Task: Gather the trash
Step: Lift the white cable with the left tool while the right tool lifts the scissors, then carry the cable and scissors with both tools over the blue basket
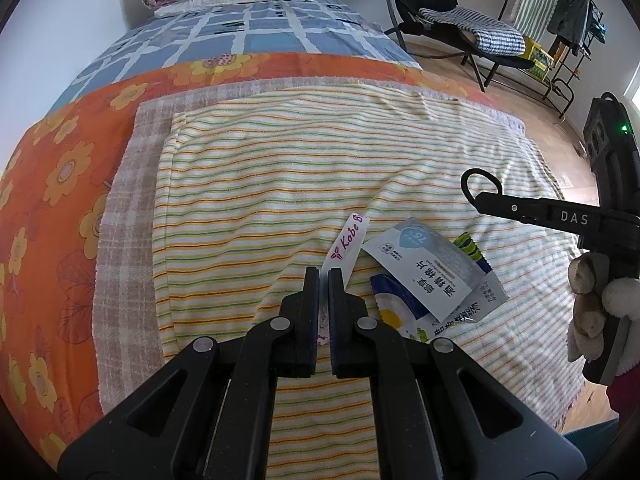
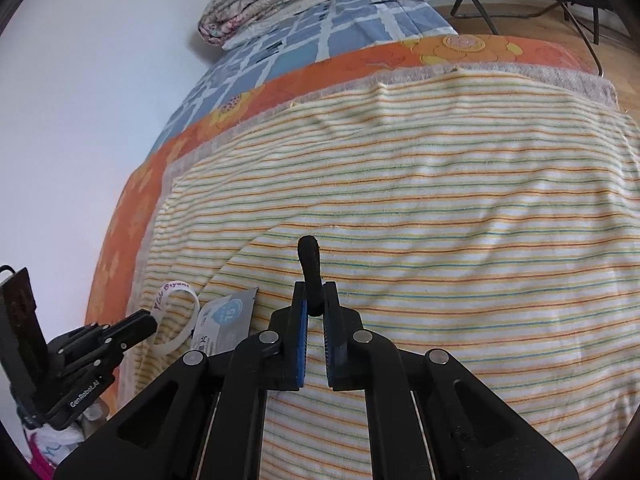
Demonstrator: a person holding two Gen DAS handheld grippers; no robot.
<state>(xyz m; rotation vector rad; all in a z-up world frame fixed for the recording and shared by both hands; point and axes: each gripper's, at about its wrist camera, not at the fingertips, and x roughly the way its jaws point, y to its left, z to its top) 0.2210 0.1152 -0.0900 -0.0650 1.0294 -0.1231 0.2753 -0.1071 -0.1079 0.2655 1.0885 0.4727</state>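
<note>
A black loop [image 2: 311,276], likely a hair tie, is sitting clamped between the jaws of the right gripper [image 2: 314,292] and lifted clear of the striped towel [image 2: 440,200], apparently so it can be carried off as trash. The left gripper [image 1: 324,276] is pinching a white printed band [image 1: 347,240] with its jaws together, just beside the wrappers [image 1: 432,276] lying near the towel's near edge. No bin or bag is showing in either view, so where the trash is going cannot be told.
</note>
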